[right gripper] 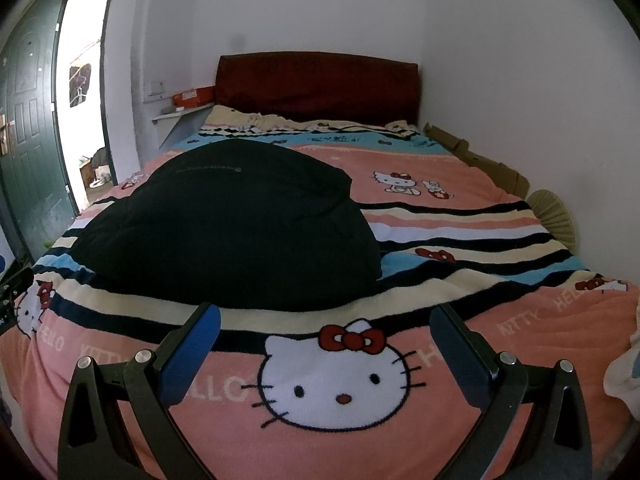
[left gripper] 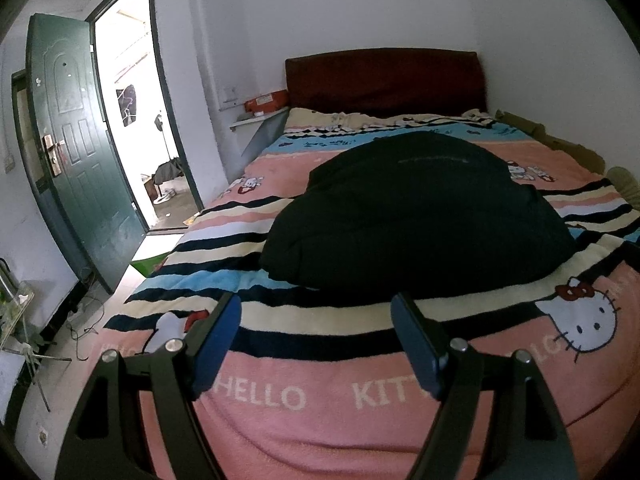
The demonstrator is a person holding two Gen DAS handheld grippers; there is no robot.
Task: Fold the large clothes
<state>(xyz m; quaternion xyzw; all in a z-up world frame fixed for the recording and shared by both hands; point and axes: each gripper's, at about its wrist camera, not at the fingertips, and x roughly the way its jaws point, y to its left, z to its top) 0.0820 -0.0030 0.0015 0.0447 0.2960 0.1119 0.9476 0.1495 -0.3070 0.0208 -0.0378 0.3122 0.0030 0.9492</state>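
Black garment (left gripper: 420, 220) heaped on bed (left gripper: 300, 420), just beyond left gripper (left gripper: 316, 316) and right gripper (right gripper: 326, 326), both wide apart, empty.

Black garment (left gripper: 420, 216) is lying too dark to tell folds, sleeves or type. Blanket (left gripper: 320, 420) lettering is running behind left gripper (left gripper: 316, 312) fingers. Right wrist view: bed's (right gripper: 500, 340) foot is getting cut off below; open doorway (right gripper: 80, 80) is blowing out white.

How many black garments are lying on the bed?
1: the black garment lies bundled mid-bed on the blanket, beyond both open grippers. Anything underneath it is hidden.
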